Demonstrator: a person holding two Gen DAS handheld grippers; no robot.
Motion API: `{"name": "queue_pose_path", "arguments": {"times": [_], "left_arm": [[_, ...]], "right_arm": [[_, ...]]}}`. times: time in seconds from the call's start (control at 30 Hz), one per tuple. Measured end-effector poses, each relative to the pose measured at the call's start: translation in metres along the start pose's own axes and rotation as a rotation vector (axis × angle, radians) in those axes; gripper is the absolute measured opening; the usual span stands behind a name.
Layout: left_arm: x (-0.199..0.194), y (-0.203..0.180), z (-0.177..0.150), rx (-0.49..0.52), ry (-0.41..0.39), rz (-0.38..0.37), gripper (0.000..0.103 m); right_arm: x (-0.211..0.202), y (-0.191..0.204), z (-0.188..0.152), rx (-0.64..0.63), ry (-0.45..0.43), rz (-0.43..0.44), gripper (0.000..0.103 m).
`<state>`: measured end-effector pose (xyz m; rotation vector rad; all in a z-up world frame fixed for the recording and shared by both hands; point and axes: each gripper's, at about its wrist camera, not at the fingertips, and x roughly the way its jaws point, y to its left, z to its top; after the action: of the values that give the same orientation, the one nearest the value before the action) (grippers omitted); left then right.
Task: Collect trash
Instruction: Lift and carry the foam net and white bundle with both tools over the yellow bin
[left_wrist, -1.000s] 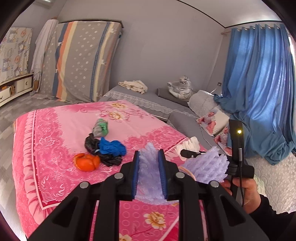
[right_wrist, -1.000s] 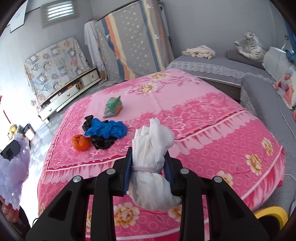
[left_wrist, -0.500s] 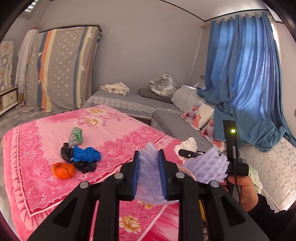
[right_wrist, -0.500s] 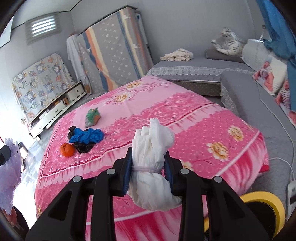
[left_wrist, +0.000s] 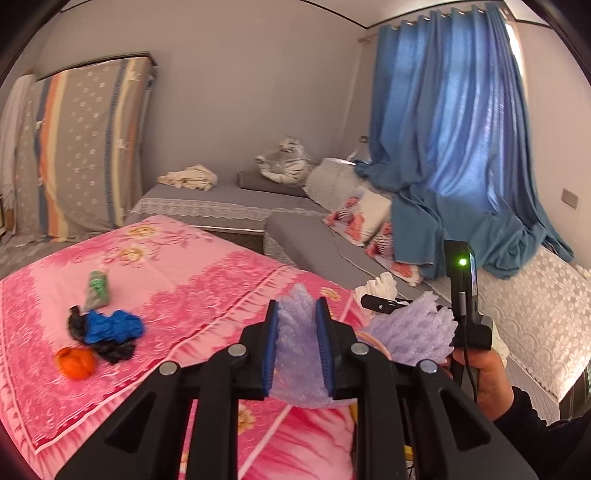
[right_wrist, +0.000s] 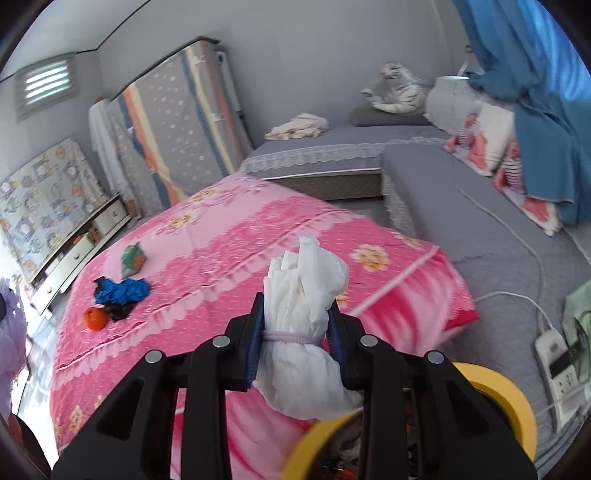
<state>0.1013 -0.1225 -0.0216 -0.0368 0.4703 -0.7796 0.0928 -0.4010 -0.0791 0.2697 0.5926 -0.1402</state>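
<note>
**Q:** While both hands are full, what's each clamp got, and any labels readable?

**Me:** I see my left gripper (left_wrist: 298, 345) squeezed onto a lilac foam net (left_wrist: 300, 354); my right gripper (right_wrist: 295, 341) is pinched on a white tissue bundle (right_wrist: 303, 328) tied with a pale band, hanging over the yellow bin (right_wrist: 491, 391) just past the pink bed (right_wrist: 229, 236) corner. On that bed, far side: orange scrap (left_wrist: 75, 363), blue wad (left_wrist: 112, 326), black bag (left_wrist: 114, 350), green wrapper (left_wrist: 96, 291). No writing I can read anywhere.
</note>
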Motion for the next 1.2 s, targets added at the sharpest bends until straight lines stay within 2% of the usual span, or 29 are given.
{"name": "queue_pose_path", "arguments": {"times": [0.23, 0.47, 0.7, 0.93, 1.2], "left_arm": [[0.038, -0.032, -0.005, 0.032, 0.052, -0.126, 0.019], [0.077, -0.066, -0.018, 0.092, 0.110, -0.208, 0.019], [0.121, -0.093, -0.045, 0.126, 0.235, -0.284, 0.019], [0.150, -0.111, -0.069, 0.171, 0.315, -0.308, 0.019], [0.165, -0.125, -0.089, 0.194, 0.376, -0.328, 0.019]], "right_arm": [[-0.019, -0.044, -0.011, 0.062, -0.019, -0.105, 0.029], [-0.034, -0.080, -0.025, 0.115, -0.023, -0.194, 0.029], [-0.041, -0.105, -0.040, 0.161, -0.002, -0.232, 0.029], [-0.036, -0.122, -0.059, 0.200, 0.038, -0.245, 0.030], [-0.029, -0.128, -0.077, 0.214, 0.084, -0.238, 0.030]]}}
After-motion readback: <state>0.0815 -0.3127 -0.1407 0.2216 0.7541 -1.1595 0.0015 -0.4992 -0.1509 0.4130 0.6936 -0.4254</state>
